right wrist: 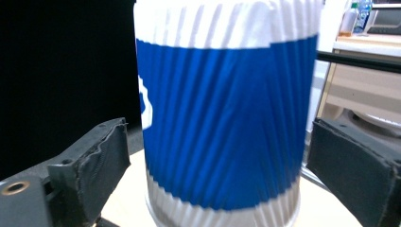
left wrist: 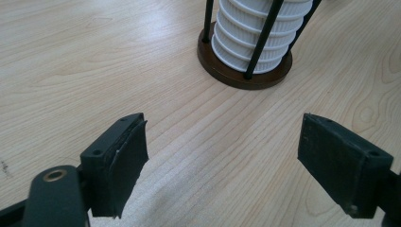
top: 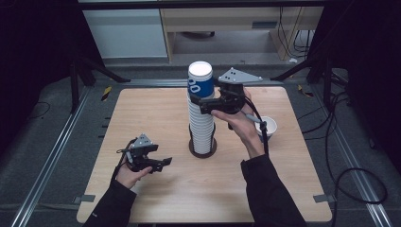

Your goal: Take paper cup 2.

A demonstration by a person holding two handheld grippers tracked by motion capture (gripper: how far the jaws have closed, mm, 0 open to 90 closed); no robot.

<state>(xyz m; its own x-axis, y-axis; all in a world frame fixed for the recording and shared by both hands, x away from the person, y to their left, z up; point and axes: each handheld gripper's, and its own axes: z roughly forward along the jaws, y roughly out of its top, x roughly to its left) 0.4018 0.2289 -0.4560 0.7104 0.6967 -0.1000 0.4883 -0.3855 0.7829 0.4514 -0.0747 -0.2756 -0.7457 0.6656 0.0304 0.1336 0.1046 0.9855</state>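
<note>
While your right gripper (top: 204, 102) straddles the blue cup (top: 201, 81) topping the stack (top: 201, 127), jaws spread and clear of it, nothing is lifted yet. One cup (top: 266, 126) sits right of the stack. Your left gripper (top: 158, 164), wide open and empty, views the stack's round base (left wrist: 246, 75).

A lab or test room is shown. A wooden desk (top: 142, 109) is ringed by metal rails (top: 47, 161) on a grey floor. Black cables (top: 350, 175) are spread about, dark curtains (top: 28, 56) are hung at the sides, and cabinets (top: 127, 33) are seen behind.
</note>
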